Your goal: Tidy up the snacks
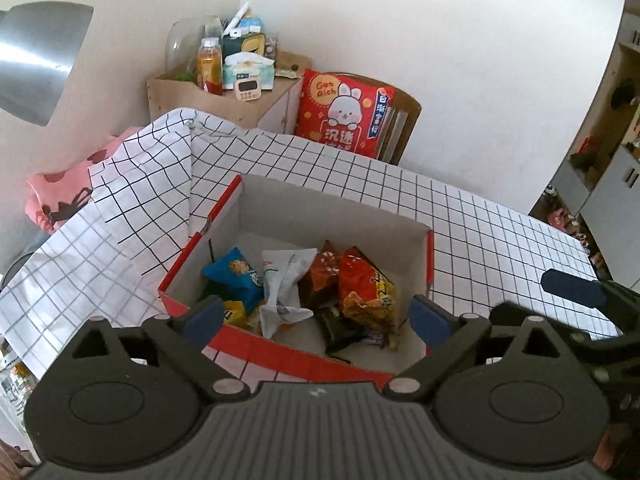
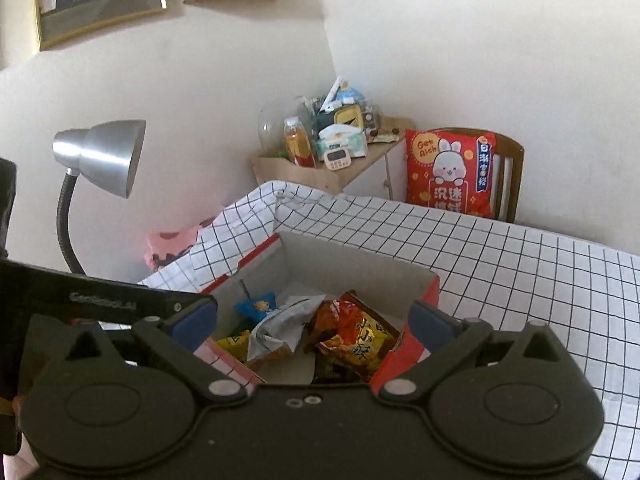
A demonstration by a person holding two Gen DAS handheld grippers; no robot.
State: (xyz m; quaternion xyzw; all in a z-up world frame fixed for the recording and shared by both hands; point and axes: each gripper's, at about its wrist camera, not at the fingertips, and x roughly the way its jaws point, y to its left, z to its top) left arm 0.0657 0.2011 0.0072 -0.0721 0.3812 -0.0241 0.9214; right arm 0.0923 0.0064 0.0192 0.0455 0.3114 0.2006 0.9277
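The left gripper (image 1: 316, 316) and right gripper (image 2: 314, 324) hang with jaws wide and empty above the box (image 1: 296, 354), where the snack packets (image 1: 366, 292) lie gathered on the worktop (image 1: 500, 232).

Silver desk lamp (image 2: 100, 156), red rabbit cushion (image 2: 450, 172) on wooden chair (image 2: 510, 176), grid-patterned tablecloth (image 2: 520, 264).

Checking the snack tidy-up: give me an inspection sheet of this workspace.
Surface: table under a white grid cloth.
Job's things: open red box holding a blue packet, a white packet and an orange packet.
Clutter: nothing seen loose on the cloth.
Grippers: left gripper and right gripper both open, empty, above the box.
Cables: nothing seen.
Surroundings: lamp, red cushion on a chair, crowded side cabinet.
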